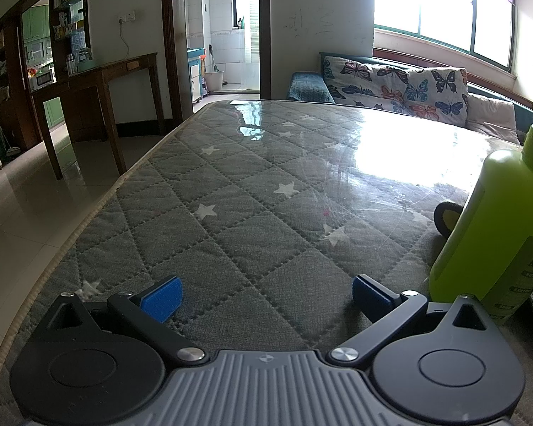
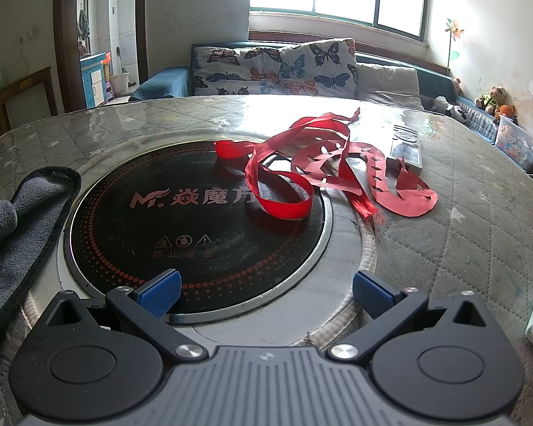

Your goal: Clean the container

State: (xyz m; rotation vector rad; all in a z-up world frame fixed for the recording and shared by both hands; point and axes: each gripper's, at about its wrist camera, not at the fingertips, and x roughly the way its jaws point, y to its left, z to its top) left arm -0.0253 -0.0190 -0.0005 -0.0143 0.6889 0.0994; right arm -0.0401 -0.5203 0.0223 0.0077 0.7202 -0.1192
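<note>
Here, both grippers rest low over a quilted star-print table cover [image 1: 231, 191], jaws spread wide and holding nothing. The left gripper [image 1: 266, 296] sits near a lime-green bottle [image 1: 486, 227], apparently the container to clean, at its right. The right gripper [image 2: 266, 293] faces an inset induction hob [image 2: 181, 227], red ribbon [image 2: 284, 191] across it, grey cloth [image 2: 21, 220] beside. Likely risk: nudging the upright bottle could topple it.
</note>
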